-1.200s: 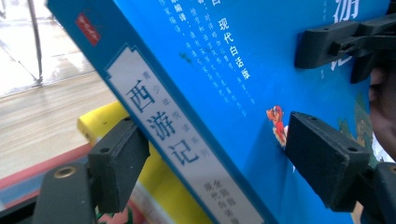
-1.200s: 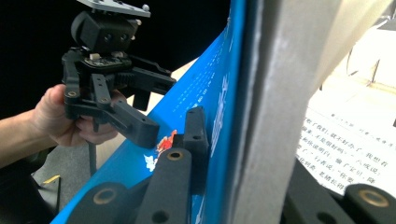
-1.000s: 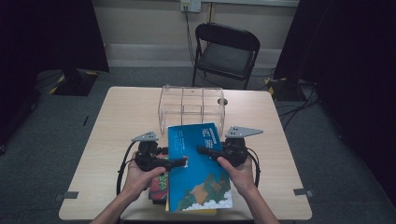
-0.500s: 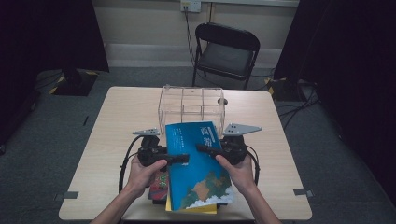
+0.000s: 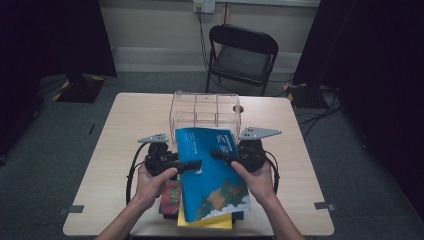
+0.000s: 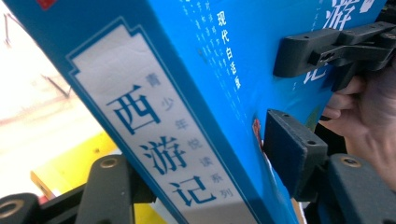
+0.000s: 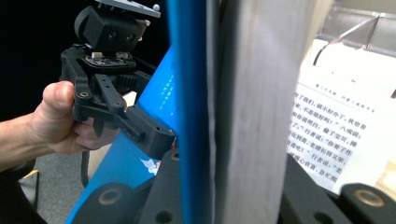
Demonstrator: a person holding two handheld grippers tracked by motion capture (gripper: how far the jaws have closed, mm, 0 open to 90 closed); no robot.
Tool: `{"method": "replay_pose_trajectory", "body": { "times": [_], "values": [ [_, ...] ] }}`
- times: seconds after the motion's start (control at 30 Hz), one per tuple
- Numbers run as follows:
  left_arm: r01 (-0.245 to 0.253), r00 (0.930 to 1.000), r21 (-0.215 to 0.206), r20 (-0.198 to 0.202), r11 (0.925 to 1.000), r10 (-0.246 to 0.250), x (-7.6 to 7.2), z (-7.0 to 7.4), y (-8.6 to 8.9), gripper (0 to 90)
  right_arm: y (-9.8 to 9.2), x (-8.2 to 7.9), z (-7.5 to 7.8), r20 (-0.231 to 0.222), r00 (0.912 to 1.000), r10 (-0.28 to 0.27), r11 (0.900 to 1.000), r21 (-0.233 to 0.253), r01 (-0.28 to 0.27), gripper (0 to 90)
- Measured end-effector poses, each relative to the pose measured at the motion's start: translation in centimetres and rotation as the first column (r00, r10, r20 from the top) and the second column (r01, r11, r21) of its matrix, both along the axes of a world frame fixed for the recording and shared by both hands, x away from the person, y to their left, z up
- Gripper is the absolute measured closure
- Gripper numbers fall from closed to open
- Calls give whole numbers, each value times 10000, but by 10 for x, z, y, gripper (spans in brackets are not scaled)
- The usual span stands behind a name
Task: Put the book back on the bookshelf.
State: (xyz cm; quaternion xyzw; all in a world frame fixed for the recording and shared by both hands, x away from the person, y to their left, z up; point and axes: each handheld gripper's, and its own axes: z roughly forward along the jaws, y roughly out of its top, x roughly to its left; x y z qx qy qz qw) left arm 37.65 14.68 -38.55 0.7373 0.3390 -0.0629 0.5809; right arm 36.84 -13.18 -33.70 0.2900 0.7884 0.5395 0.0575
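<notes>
Blue paperback book (image 5: 212,172) is already lifted from the book stack (image 5: 205,220): our left gripper (image 5: 192,165) clamps its spine side, our right gripper (image 5: 217,155) clamps its page edge. It is just before the clear acrylic organizer (image 5: 205,110); we judge that standing it inside remains.

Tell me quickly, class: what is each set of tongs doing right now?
Left tongs: closed on the blue book, at its spine edge.
Right tongs: closed on the same blue book, at its page edge.
</notes>
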Motion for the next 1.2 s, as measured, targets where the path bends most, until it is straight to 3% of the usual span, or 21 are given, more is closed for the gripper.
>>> {"method": "replay_pose_trajectory", "body": {
  "times": [0.03,0.2,0.27,0.33,0.37,0.4,0.43,0.5,0.53,0.63,0.7,0.77,1.0,1.1,1.13,1.2],
  "values": [
    [0,10000,0,0,10000,0,0,0,0,430,1,0,2,66,10000,-29,10000,30,29,810],
    [-351,9957,2,853,9994,350,0,21,4,487,3,-1,14,574,9982,-189,9993,323,171,810],
    [-403,9942,-5,997,9992,402,0,25,4,498,4,-1,16,649,9977,-219,9990,391,194,809],
    [-568,9903,27,1275,9984,560,-1,33,5,530,6,-1,23,1101,9937,-192,9983,576,129,810],
    [-634,9877,71,1436,9980,618,0,37,6,530,6,-1,23,1101,9937,-192,9983,576,129,810],
    [-759,9830,117,1684,9970,729,-1,41,6,546,7,0,27,1438,9894,-217,9969,779,105,811],
    [-955,9739,130,2081,9953,907,-2,50,8,553,8,0,28,1624,9864,-240,9957,917,91,811],
    [-973,9709,43,2204,9952,940,-2,54,9,560,8,0,30,1754,9842,-255,9942,1072,66,811],
    [-905,9612,210,2635,9957,818,-5,58,11,569,9,-1,32,1983,9799,-202,9912,1324,-64,809],
    [-948,9559,559,2837,9939,752,-10,55,11,581,10,-1,28,1833,9830,-40,9922,1233,-189,806],
    [-916,9505,423,3015,9949,747,-15,53,11,589,7,-3,19,1741,9846,149,9890,1426,-402,796],
    [-959,9414,588,3295,9937,714,-22,54,8,589,5,-5,19,1716,9850,180,9882,1467,-436,796],
    [-513,9312,468,3631,9976,308,-32,53,-8,507,-10,-22,13,1713,9830,656,9808,1704,-951,789],
    [-447,9266,495,3754,9978,229,-33,52,-13,484,-12,-26,14,1773,9815,723,9830,1540,-1002,772],
    [-424,9186,633,3950,9971,140,-36,52,-15,509,-15,-28,15,1805,9820,566,9881,1308,-810,730],
    [-381,9182,564,3959,9977,127,-37,51,-15,529,-17,-30,15,1808,9827,409,9912,1168,-628,713]
  ]
}}
